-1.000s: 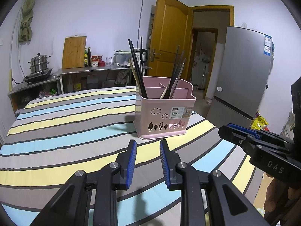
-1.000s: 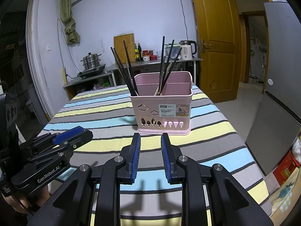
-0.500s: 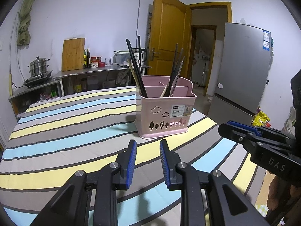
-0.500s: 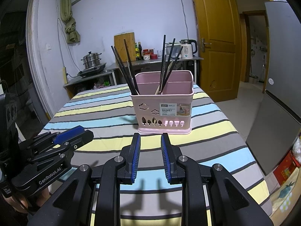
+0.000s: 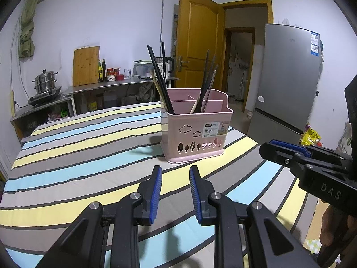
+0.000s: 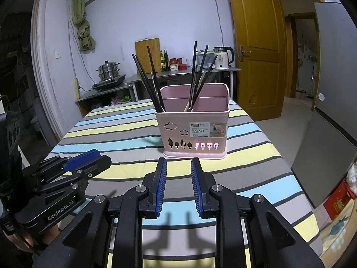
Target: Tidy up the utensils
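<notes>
A pink utensil basket (image 5: 194, 134) (image 6: 194, 131) stands on the striped table, split into compartments. Several dark chopsticks (image 5: 159, 78) (image 6: 145, 80) lean in its left compartment. More chopsticks and a pale utensil (image 5: 206, 84) (image 6: 199, 76) lean in the middle one. My left gripper (image 5: 175, 174) hovers over the cloth just short of the basket, jaws open, nothing between them. My right gripper (image 6: 178, 167) also stands open and empty, directly in front of the basket. Each gripper shows in the other's view: the right (image 5: 276, 148) and the left (image 6: 93, 158).
The striped tablecloth (image 5: 78, 156) covers the table. Behind it stand a steel counter (image 5: 107, 87) with a pot (image 5: 44, 84), cutting board, bottles and kettle (image 6: 223, 60). A grey fridge (image 5: 287, 84) and a wooden door (image 6: 256, 51) stand to the right.
</notes>
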`<move>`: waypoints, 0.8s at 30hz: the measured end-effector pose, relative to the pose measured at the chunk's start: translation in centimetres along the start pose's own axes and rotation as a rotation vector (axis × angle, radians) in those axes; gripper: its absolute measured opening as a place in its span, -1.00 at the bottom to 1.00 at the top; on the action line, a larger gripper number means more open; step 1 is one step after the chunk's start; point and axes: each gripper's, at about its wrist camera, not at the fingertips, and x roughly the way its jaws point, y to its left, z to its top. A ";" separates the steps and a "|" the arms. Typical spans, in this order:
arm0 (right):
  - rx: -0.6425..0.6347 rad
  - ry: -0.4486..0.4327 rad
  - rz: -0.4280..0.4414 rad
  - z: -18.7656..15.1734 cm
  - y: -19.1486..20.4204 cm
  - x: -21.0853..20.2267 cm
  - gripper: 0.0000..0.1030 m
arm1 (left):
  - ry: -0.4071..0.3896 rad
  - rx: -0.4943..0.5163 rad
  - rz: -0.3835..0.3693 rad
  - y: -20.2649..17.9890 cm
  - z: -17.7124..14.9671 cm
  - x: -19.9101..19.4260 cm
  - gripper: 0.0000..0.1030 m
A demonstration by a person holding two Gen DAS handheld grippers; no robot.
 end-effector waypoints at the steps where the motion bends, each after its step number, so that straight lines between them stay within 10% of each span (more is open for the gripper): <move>1: -0.001 0.001 0.000 0.0 0.0 0.1 -0.55 | 0.001 0.001 0.000 0.0 -0.1 0.0 -0.52; 24: -0.007 0.010 -0.003 -0.3 -0.6 0.2 -0.55 | -0.001 0.033 0.015 -0.4 -0.3 0.0 -0.52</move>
